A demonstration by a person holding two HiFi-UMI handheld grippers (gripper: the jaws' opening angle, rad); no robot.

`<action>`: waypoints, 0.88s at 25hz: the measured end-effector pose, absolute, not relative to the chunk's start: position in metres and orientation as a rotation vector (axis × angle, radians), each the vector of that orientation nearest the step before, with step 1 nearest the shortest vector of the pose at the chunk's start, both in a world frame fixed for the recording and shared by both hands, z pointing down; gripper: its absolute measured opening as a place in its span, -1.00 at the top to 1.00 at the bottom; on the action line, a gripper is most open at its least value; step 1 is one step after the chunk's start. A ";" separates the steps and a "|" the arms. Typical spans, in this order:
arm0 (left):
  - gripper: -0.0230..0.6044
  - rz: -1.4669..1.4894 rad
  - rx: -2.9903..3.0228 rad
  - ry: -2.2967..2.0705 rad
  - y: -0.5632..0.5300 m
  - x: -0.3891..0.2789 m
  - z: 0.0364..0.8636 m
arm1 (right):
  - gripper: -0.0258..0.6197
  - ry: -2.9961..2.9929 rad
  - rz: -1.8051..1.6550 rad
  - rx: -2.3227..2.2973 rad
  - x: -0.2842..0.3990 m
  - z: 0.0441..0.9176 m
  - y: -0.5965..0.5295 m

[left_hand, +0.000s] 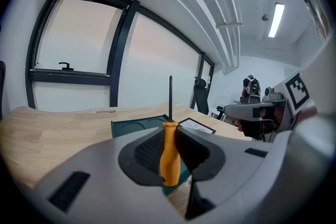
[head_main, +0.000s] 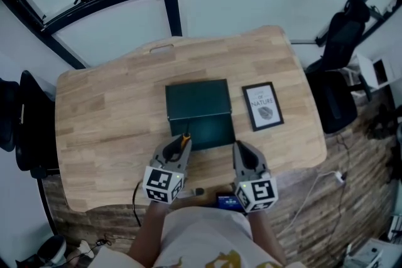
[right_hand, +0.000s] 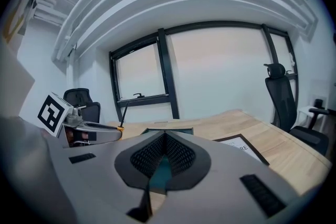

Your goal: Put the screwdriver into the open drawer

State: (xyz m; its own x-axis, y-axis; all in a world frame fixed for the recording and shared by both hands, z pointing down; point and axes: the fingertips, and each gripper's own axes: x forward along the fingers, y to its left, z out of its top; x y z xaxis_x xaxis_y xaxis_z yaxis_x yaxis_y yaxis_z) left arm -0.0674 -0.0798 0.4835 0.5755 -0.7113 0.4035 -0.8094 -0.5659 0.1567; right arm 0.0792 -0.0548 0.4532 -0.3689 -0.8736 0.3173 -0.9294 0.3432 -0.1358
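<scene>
From the head view, my left gripper (head_main: 176, 150) pinches the screwdriver (head_main: 185, 139) by its orange handle at the near edge of the table (head_main: 100, 128). The open drawer (head_main: 212, 134), dark green, lies just ahead and a little to the right, so this hand is the nearer one. My right gripper (head_main: 244, 152) waits beside the drawer's near right corner. A framed print (head_main: 262, 106) to the right reads "OF NATURE". In the left gripper view, the jaws are closed on the handle, and the dark shaft stands straight up out of them, its long axis crossing the jaws' line; I judge it needs tipping flat to lie in the drawer. In the right gripper view, my jaws are pressed together with nothing between them, and the left gripper (right_hand: 89, 131) shows at left with the screwdriver's shaft slanting upward.
</scene>
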 end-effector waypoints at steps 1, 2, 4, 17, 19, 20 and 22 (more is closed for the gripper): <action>0.69 0.433 2.487 -1.234 -0.081 -0.067 0.485 | 0.92 -2.411 0.445 1.639 0.079 0.455 -0.056; 0.69 0.440 2.489 -1.222 -0.082 -0.066 0.488 | 0.92 -2.407 0.451 1.634 0.079 0.458 -0.057; 0.69 0.446 2.487 -1.189 -0.083 -0.064 0.493 | 0.92 -2.401 0.460 1.626 0.077 0.463 -0.059; 0.69 0.589 2.483 -1.087 -0.098 -0.062 0.526 | 0.92 -2.350 0.533 1.588 0.077 0.488 -0.073; 0.69 0.648 2.509 -1.060 -0.099 -0.061 0.530 | 0.92 -2.345 0.540 1.573 0.075 0.492 -0.075; 0.69 0.675 2.521 -1.043 -0.099 -0.060 0.533 | 0.92 -2.343 0.544 1.562 0.074 0.494 -0.075; 0.69 0.710 2.535 -1.015 -0.100 -0.058 0.538 | 0.92 -2.337 0.552 1.548 0.074 0.501 -0.075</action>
